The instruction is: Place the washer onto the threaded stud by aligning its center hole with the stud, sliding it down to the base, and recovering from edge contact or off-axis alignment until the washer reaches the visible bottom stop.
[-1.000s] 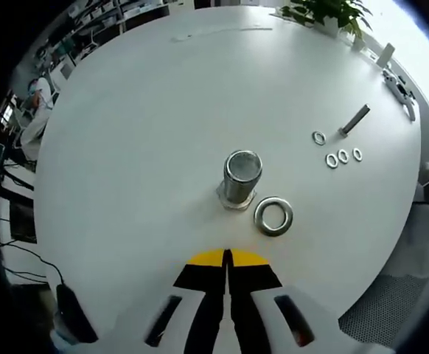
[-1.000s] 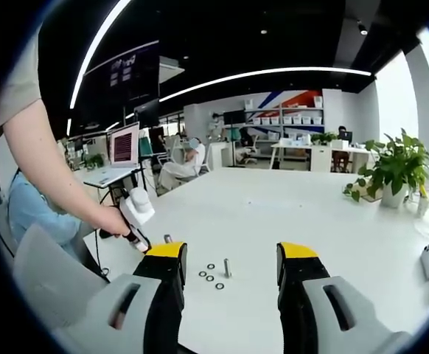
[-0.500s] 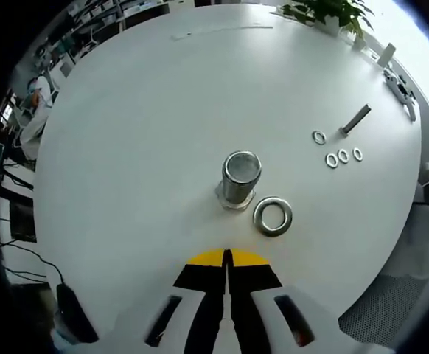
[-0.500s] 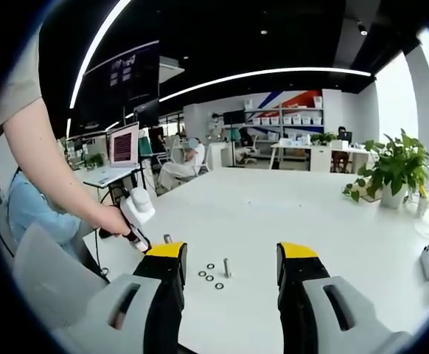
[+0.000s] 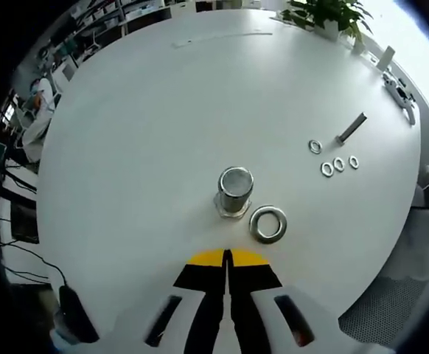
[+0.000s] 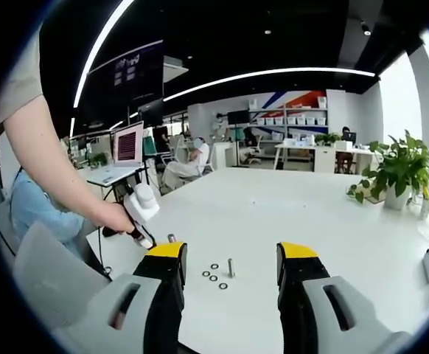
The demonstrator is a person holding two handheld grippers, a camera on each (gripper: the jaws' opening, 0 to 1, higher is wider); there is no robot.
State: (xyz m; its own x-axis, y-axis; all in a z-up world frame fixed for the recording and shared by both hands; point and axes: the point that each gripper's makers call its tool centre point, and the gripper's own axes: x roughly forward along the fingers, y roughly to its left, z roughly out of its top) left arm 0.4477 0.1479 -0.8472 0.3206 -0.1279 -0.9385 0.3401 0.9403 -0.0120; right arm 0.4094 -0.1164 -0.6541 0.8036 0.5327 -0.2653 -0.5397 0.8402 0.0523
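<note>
Left hand-held gripper (image 5: 228, 259) seen with jaws pressed together, nothing held. Washer (image 5: 267, 224) lies flat on desk (image 5: 141, 140), centre frame, just right of threaded stud (image 5: 234, 192). Right hand-held gripper (image 6: 229, 259) spread wide, unloaded.

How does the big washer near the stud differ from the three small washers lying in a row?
The big washer is clearly wider, with a broad band, than each of the small washers. It lies alone right beside the stud, while the small washers sit together far from it, near a slim bolt. All are shiny metal rings lying flat on the white table.
</note>
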